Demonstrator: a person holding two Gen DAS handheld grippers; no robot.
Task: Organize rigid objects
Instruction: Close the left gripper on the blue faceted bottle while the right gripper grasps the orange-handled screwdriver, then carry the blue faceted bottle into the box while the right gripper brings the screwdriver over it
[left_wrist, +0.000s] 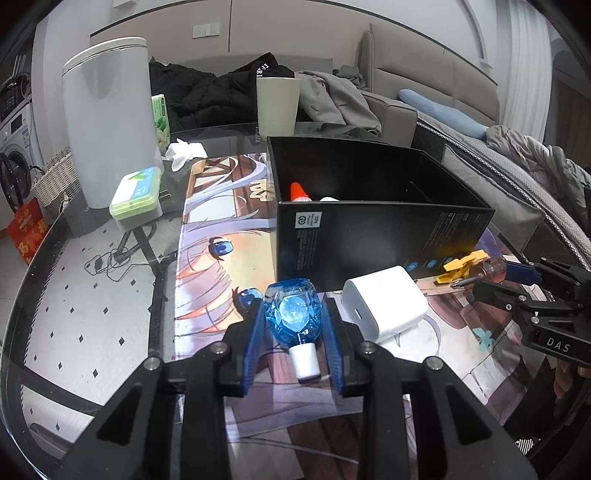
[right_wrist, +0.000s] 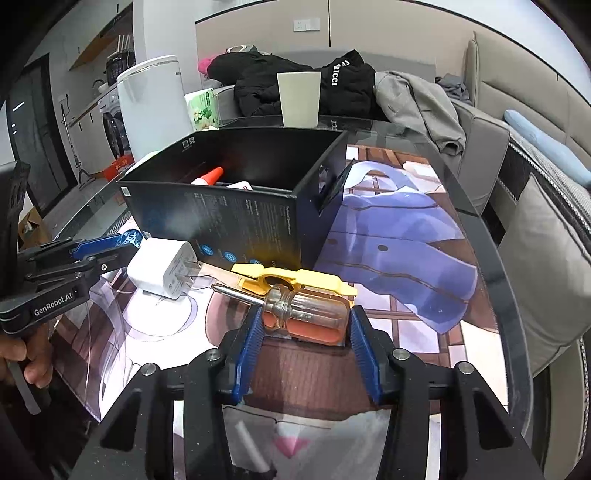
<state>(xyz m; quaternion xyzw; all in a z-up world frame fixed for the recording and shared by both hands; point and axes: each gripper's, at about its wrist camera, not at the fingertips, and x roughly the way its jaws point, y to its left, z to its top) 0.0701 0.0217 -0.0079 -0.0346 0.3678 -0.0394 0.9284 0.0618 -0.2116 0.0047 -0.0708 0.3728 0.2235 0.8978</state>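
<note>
My left gripper (left_wrist: 293, 317) is shut on a blue crystal-shaped bottle (left_wrist: 293, 314) with a white cap, just above the printed mat. My right gripper (right_wrist: 304, 321) has its fingers on both ends of a short screwdriver's (right_wrist: 299, 308) clear orange handle, which lies on the mat. A yellow clip (right_wrist: 295, 278) lies right behind the screwdriver. A white charger (left_wrist: 384, 306) sits between the grippers and also shows in the right wrist view (right_wrist: 166, 267). An open black box (left_wrist: 380, 236) stands behind them, holding an orange-tipped tube (left_wrist: 299, 192).
A white bin (left_wrist: 110, 122), a green case (left_wrist: 136, 195), a tissue (left_wrist: 184, 151) and a beige cup (left_wrist: 277, 107) stand at the far side of the glass table. The table edge (right_wrist: 495, 229) curves on the right, with a sofa and clothes beyond.
</note>
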